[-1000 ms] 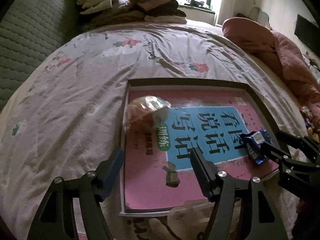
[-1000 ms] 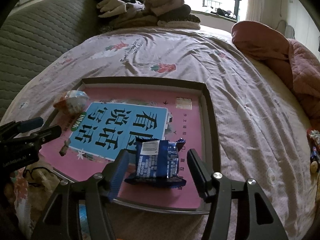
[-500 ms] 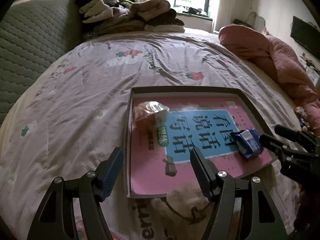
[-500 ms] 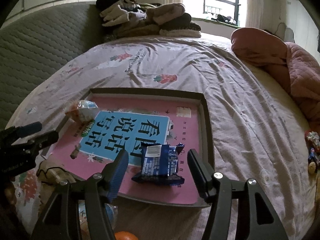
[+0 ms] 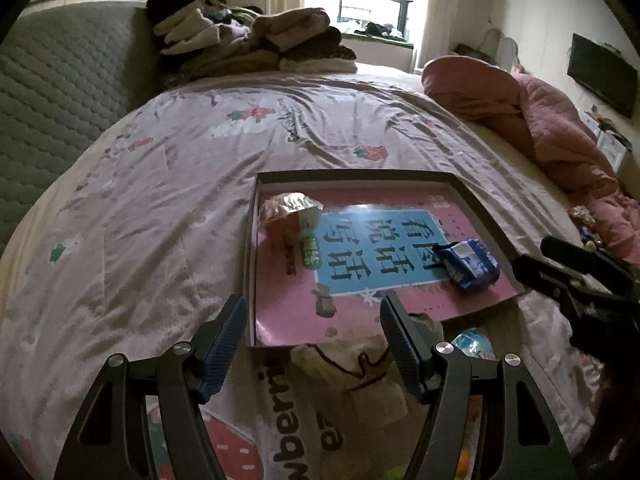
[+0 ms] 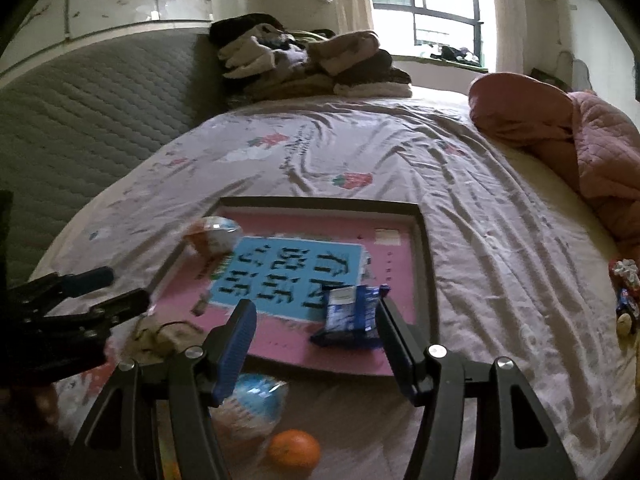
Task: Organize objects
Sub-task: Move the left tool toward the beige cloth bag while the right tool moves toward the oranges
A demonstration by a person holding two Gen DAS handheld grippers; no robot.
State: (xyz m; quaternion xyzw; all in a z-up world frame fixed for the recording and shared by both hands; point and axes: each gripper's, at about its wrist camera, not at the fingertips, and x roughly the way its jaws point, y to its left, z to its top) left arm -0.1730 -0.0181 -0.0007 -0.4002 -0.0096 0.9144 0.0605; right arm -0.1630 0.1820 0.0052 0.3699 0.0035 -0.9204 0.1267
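Note:
A dark-rimmed tray [image 5: 352, 176] [image 6: 426, 248] with a pink and blue printed bottom lies on the bed. A blue snack packet [image 5: 470, 264] [image 6: 352, 314] lies at its right side. An orange and clear wrapped snack [image 5: 290, 212] [image 6: 214, 234] lies at its far left corner. My left gripper [image 5: 312, 344] is open and empty above the tray's near left corner. My right gripper [image 6: 312, 344] is open and empty, just behind the blue packet. A blue-topped wrapped item [image 6: 256, 404] and an orange fruit [image 6: 294, 450] lie on the bed below it.
A beige pouch with a cord [image 5: 360, 364] [image 6: 164, 334] lies at the tray's near edge. Folded clothes [image 5: 256, 40] are piled by the grey headboard [image 5: 52, 92]. A pink quilt [image 5: 540, 120] lies at the right. Small toys [image 6: 626, 296] sit at the bed's right edge.
Both grippers have drawn back and up from the tray, staying open. The blue packet stays on the tray. The pouch, fruit and blue-topped item have come into view.

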